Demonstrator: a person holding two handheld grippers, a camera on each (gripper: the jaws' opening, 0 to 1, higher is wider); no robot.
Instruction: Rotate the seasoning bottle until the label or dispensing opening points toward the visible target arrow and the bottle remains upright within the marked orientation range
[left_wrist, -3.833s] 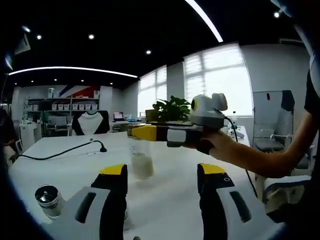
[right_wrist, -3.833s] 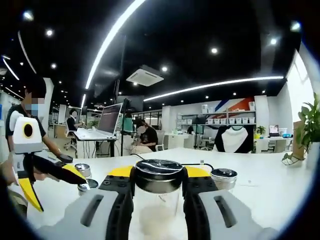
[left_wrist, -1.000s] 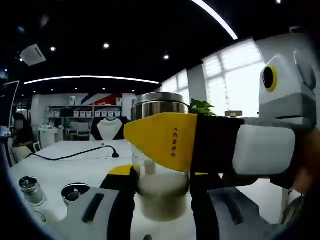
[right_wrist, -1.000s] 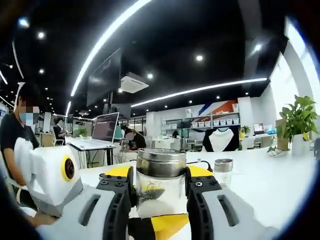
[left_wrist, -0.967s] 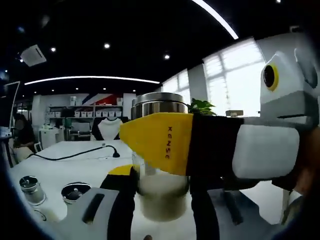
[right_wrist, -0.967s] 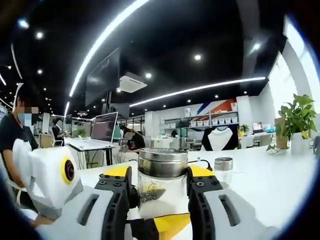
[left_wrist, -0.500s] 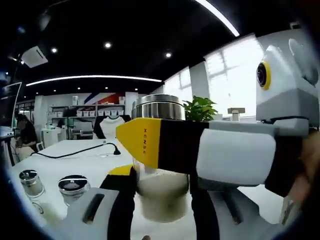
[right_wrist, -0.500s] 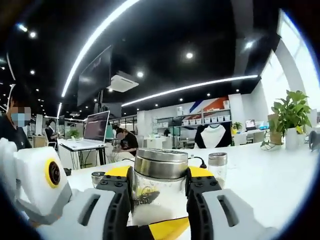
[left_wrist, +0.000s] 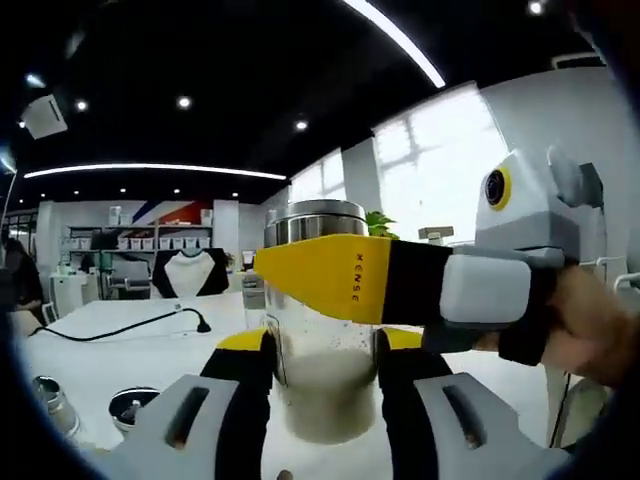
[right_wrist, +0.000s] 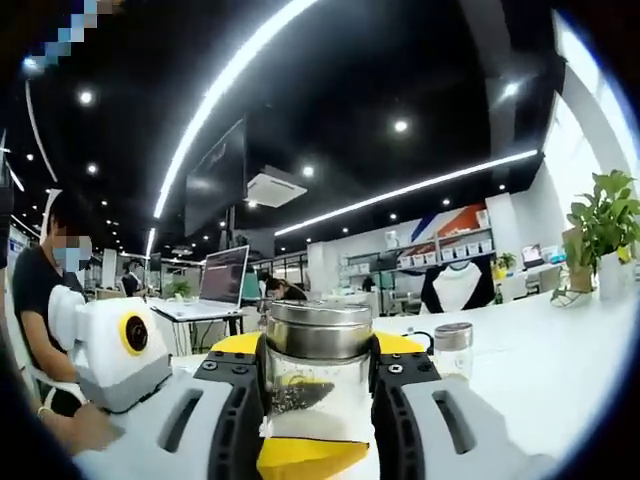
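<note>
Left gripper view: right claw (left_wrist: 300, 285) hides bottle (left_wrist: 325, 395).

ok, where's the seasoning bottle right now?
The seasoning bottle sits centre in both views, held between the left gripper fingers low on its body and the right gripper fingers just below its metal lid.

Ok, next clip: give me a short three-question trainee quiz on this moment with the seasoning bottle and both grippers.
1. True or false: the seasoning bottle lies on its side.
2. What does the right gripper hold? A) a cable B) the seasoning bottle C) a plant
3. Fill in: in the left gripper view, the left gripper has its jaws on either side of the bottle's ____ part.

Key: 1 false, it is upright; 2 B; 3 lower.
</note>
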